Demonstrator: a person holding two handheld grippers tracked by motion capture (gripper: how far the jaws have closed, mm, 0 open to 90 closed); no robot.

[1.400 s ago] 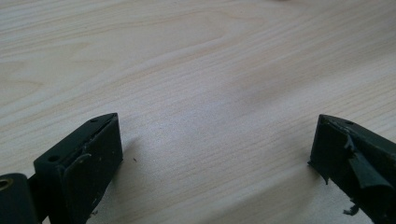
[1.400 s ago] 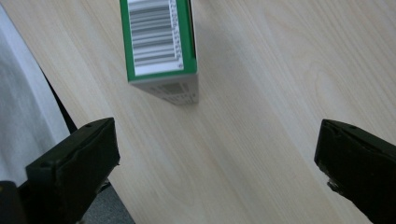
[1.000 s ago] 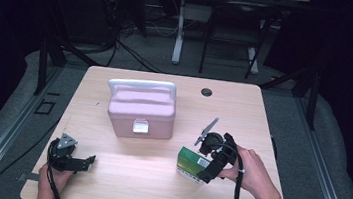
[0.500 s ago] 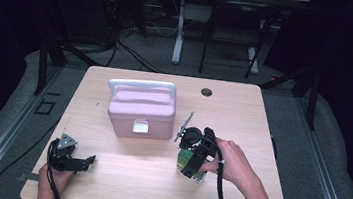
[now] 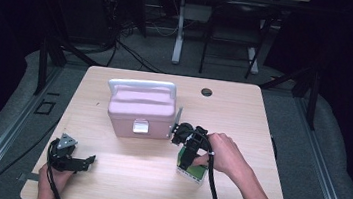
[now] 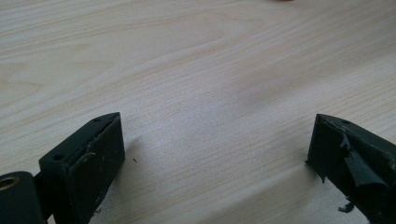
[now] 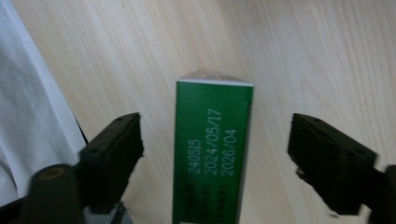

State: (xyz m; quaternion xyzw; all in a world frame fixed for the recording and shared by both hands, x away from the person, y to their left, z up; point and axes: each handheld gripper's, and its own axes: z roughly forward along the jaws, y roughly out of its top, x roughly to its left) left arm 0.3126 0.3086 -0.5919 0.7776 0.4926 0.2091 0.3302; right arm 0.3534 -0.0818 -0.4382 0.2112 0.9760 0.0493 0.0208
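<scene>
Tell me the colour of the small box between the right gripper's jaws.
Green, with white printed dates; the right gripper view shows the box best.

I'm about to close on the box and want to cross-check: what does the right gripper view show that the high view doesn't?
Right gripper view: date print on the green box, with gaps between it and both jaws, which have just been closing. High view: the pink case, the left tool. Both: box, right tool, table.
</scene>
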